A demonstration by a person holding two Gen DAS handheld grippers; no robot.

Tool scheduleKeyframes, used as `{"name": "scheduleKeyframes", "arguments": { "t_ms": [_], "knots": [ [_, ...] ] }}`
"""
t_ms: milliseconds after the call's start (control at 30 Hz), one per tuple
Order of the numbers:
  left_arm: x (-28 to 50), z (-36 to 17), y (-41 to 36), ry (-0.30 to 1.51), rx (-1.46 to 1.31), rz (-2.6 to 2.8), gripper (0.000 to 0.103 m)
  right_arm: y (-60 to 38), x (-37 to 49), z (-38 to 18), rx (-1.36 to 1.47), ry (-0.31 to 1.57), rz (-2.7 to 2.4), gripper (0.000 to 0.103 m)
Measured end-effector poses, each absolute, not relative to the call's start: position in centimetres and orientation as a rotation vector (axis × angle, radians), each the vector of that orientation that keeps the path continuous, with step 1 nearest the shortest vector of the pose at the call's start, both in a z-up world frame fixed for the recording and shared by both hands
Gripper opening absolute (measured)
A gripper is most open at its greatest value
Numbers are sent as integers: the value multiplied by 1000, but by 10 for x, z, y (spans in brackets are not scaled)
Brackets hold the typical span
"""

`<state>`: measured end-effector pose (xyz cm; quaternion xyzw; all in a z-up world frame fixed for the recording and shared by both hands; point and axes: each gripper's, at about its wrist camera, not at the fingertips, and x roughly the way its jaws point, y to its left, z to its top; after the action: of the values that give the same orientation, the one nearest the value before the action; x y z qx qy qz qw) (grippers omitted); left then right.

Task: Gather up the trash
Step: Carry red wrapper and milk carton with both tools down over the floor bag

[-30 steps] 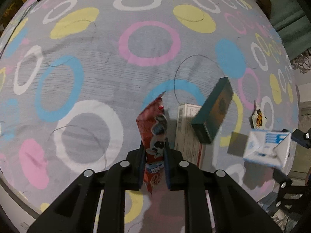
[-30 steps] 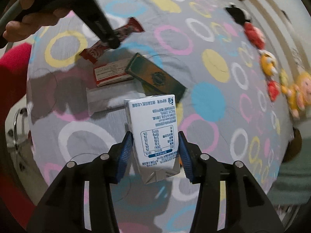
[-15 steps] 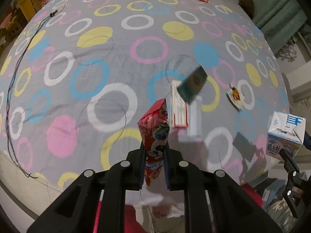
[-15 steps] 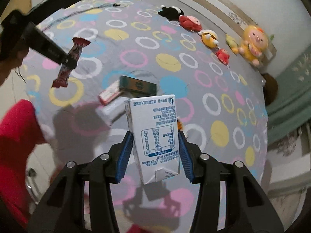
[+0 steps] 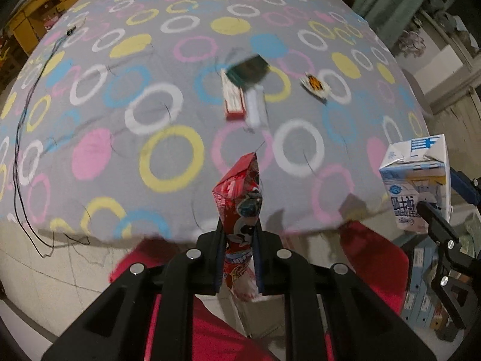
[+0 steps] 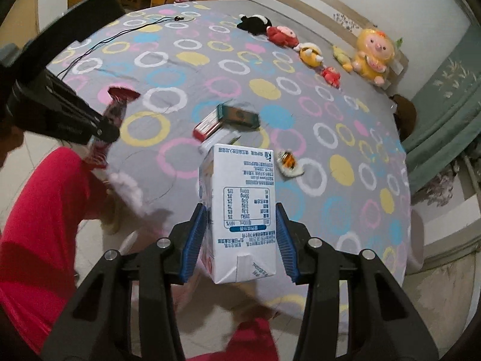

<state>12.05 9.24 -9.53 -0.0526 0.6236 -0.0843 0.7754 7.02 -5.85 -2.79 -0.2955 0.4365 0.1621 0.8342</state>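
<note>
left gripper (image 5: 239, 258) grasps red wrapper (image 5: 240, 192) | right gripper (image 6: 240, 237) grasps milk carton (image 6: 240, 204) | boxes (image 6: 231, 118) on bed (image 6: 180, 69)

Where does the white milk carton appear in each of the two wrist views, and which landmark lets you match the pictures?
Left wrist view: the milk carton is at the right edge, held in the right gripper beyond the bed's edge.
Right wrist view: the milk carton is at centre bottom, between the blue pads.
Shared landmark: the dark green box on the ringed bedspread.
</note>
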Motion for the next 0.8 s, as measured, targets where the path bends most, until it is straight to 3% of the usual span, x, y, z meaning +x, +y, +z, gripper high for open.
{"name": "scheduleKeyframes", "arguments": {
  "t_ms": [800],
  "knots": [
    [28, -136, 44, 1384, -63, -254, 16, -68, -22, -57, -525, 943, 312, 45]
  ]
}}
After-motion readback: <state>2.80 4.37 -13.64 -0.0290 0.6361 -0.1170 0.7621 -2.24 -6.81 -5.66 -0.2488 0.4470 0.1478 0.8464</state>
